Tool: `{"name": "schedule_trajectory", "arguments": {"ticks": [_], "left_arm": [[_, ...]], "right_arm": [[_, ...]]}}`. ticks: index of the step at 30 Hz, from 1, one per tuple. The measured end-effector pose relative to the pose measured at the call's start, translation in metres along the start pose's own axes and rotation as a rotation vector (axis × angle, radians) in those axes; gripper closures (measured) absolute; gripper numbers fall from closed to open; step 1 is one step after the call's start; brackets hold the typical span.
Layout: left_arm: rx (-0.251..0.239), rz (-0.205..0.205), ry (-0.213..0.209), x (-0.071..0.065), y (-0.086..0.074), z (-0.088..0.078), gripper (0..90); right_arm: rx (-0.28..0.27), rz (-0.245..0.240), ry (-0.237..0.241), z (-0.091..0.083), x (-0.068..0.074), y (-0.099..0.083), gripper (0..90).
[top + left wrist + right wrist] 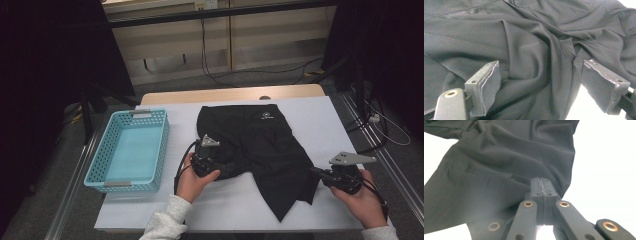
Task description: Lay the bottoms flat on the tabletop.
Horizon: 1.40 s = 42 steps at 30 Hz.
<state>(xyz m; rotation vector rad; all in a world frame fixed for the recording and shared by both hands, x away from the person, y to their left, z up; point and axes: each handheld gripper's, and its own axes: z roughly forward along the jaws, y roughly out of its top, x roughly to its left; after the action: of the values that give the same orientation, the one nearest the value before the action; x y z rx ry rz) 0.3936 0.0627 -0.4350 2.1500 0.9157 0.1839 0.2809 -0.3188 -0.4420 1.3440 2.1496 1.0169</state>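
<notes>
The black shorts are lying spread on the white cloth-covered table, a small white logo near the waistband at the far side and one leg trailing toward the near edge in a point. They are looking like thin, soft, slightly slick sports fabric: light to lift, offering no stiffness at all, and likely to sag and slide rather than hold any shape. A pinch at a hem or seam, where the cloth is doubled, should be gripping better than a pinch in the middle of a panel (a single layer may slip out).

The right gripper is sitting at the right edge of the shorts, by the hem of the leg nearest it. Its jaws are standing pressed together, pad against pad. The dark fabric is lying right up against the tips, and a thin edge of it seems to be caught between the pads, though the right gripper view is not making that certain.

The left gripper is resting on the left side of the garment, close to the crotch area. Its jaws are standing wide apart, with a rumpled fold of cloth lying between the pads and neither pad pressing on it, so it is holding nothing.

A turquoise plastic basket is standing left of the shorts, well apart from both grippers.
</notes>
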Motion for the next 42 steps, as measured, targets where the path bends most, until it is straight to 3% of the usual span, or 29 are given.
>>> {"name": "schedule_trajectory", "arguments": {"ticks": [4, 6, 8, 15, 21, 27, 29, 31, 33, 34, 42], "left_arm": [[0.003, 0.003, -0.002, 0.0, -0.001, 0.001, 16.9], [0.005, 0.003, -0.001, 0.0, -0.002, 0.002, 17.0], [0.009, 0.009, -0.003, 0.0, -0.002, 0.002, 16.9], [0.008, 0.015, 0.004, -0.003, -0.004, 0.002, 16.9], [0.014, 0.023, 0.006, -0.004, -0.009, -0.003, 16.1], [-0.001, 0.017, 0.008, -0.004, -0.013, -0.009, 15.8], [0.001, 0.018, 0.009, -0.004, -0.014, -0.01, 15.8], [0.003, 0.021, 0.01, -0.003, -0.015, -0.012, 15.8], [-0.01, 0.008, 0.013, -0.004, -0.015, -0.013, 15.8], [-0.01, 0.009, 0.009, -0.005, -0.015, -0.013, 15.8], [-0.019, 0.01, 0.009, -0.003, -0.013, -0.017, 15.8]], "right_arm": [[0.03, -0.002, -0.033, 0.003, -0.006, -0.005, 89.6], [0.015, 0.0, -0.056, 0.004, -0.01, -0.006, 86.7], [0.005, -0.012, -0.031, 0.004, -0.007, -0.006, 83.5], [-0.024, -0.06, 0.052, 0.012, 0.023, 0.006, 66.5], [-0.003, -0.127, 0.15, 0.031, 0.064, 0.013, 57.8], [0.027, -0.156, 0.177, 0.051, 0.089, 0.015, 53.5], [0.036, -0.163, 0.176, 0.056, 0.094, 0.015, 55.6], [0.024, -0.177, 0.172, 0.059, 0.098, 0.017, 67.3], [0.03, -0.195, 0.174, 0.061, 0.101, 0.02, 86.7], [0.031, -0.201, 0.177, 0.062, 0.101, 0.021, 89.4], [-0.059, -0.166, 0.185, 0.069, 0.095, 0.054, 90.0]]}}
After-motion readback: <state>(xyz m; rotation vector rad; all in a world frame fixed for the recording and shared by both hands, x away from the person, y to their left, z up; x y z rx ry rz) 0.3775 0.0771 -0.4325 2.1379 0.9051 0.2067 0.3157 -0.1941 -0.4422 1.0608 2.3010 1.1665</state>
